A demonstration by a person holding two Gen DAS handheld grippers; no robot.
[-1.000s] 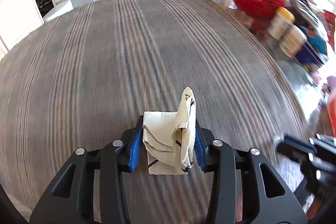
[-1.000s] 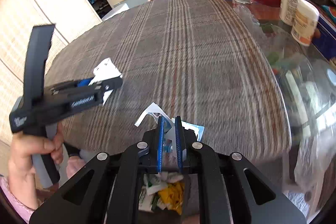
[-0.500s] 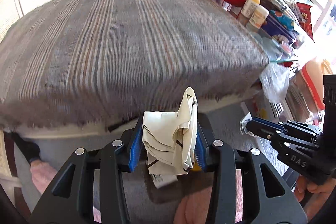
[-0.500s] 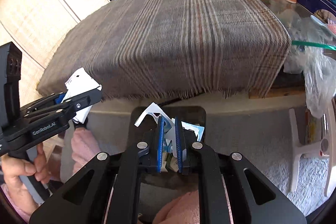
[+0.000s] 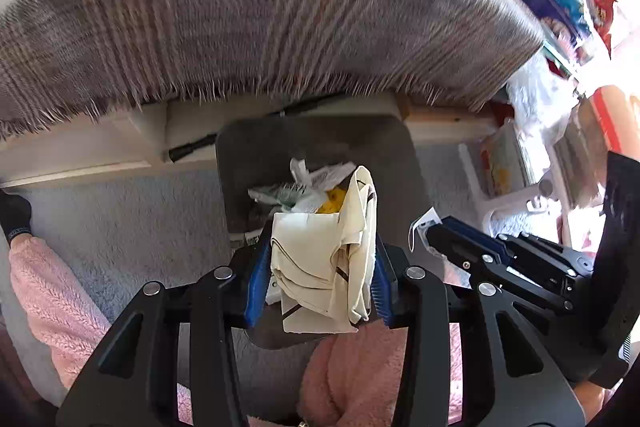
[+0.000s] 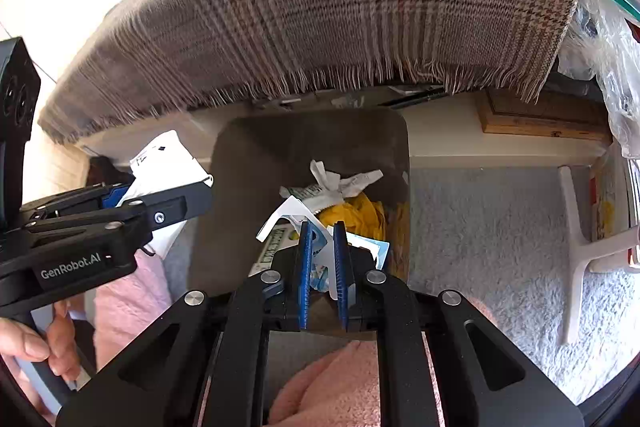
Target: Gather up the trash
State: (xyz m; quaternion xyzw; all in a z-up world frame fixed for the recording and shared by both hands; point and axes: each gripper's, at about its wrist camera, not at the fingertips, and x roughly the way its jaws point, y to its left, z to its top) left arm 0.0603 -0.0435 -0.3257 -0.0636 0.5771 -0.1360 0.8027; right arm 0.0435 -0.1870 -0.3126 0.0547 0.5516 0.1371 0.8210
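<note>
My left gripper [image 5: 318, 267] is shut on a crumpled cream paper wrapper [image 5: 324, 267] and holds it over the open grey trash bin [image 5: 248, 155] on the floor. My right gripper [image 6: 321, 259] is shut on a white and light-blue torn paper scrap [image 6: 288, 217], also over the bin [image 6: 240, 167]. The bin holds white crumpled papers [image 6: 340, 183] and something yellow [image 6: 360, 211]. The left gripper also shows in the right wrist view [image 6: 176, 199] at the left; the right gripper shows in the left wrist view [image 5: 434, 233] at the right.
The table with a grey plaid fringed cloth [image 6: 320, 7] overhangs just beyond the bin. Pink fuzzy slippers [image 5: 52, 275] stand by the bin on grey carpet [image 6: 480, 227]. A white stool leg [image 6: 576, 239] and plastic bags [image 6: 612, 59] are to the right.
Both grippers have come off the table and moved down over the trash bin, each still holding its paper. The views now tilt down into the bin.
</note>
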